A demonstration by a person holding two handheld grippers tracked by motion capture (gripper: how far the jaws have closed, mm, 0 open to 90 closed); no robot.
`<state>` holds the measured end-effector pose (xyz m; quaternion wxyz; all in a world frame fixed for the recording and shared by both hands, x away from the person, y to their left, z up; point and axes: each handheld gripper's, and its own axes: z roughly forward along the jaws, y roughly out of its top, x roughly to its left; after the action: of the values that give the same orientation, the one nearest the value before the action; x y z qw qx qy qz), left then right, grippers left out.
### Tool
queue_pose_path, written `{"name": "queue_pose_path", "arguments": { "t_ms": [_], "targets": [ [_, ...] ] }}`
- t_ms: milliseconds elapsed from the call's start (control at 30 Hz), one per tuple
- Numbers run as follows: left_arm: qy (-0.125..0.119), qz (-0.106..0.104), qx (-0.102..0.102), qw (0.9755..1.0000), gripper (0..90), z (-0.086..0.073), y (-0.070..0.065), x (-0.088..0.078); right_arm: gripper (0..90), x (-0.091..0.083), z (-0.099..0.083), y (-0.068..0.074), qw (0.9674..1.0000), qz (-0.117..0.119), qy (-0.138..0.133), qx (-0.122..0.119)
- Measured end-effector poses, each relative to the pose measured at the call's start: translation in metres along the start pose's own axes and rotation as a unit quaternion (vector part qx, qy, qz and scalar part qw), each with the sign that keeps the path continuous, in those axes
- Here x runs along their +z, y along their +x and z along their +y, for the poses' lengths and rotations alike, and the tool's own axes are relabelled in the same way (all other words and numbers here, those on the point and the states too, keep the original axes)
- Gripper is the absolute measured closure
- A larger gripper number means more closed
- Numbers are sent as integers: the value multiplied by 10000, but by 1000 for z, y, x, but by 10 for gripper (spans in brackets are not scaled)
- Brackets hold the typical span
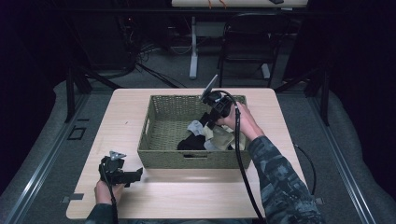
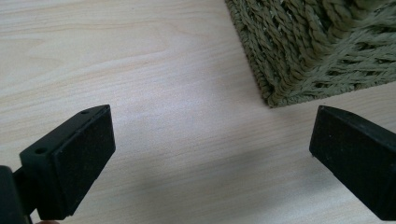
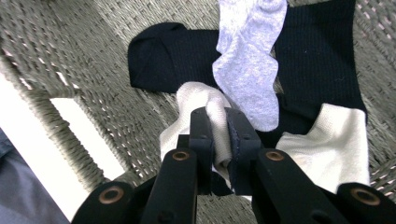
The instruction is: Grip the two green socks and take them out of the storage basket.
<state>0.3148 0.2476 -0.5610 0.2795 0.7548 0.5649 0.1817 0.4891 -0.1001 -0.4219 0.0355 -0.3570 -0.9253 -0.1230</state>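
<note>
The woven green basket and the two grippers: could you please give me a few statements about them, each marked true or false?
1. The right gripper is shut on a cream-white sock inside the woven green basket. True.
2. The left gripper is clamped on the basket's rim. False: its jaws stand wide open over the pale wooden table, beside the basket's corner.
3. A light grey sock lies on top of a dark navy sock. True.
4. The basket stands on the floor. False: it stands on the table.
</note>
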Motion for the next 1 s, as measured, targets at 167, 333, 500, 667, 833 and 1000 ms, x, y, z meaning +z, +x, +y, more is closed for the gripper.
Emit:
{"name": "queue_pose_path", "arguments": {
  "t_ms": [167,333,500,667,833,1000],
  "targets": [
    [4,-15,7,10000,2,0,0,0,827,-13,4,1,9999,-16,-51,-90],
    [22,-37,22,10000,2,0,0,1,827,-28,7,1,9999,6,-133,-68],
    [-29,-37,39,10000,2,0,-2,1,827,-39,10,1,9999,-44,-88,-101],
    [-30,-36,54,10000,2,0,-1,1,827,-48,12,1,9998,-79,-64,-144],
    [-56,-11,46,10000,2,0,0,0,826,-54,14,0,9998,-84,-150,-121],
    [-65,-8,73,10000,2,0,-1,0,826,-61,14,-1,9997,-70,-215,-101]
  ]
}}
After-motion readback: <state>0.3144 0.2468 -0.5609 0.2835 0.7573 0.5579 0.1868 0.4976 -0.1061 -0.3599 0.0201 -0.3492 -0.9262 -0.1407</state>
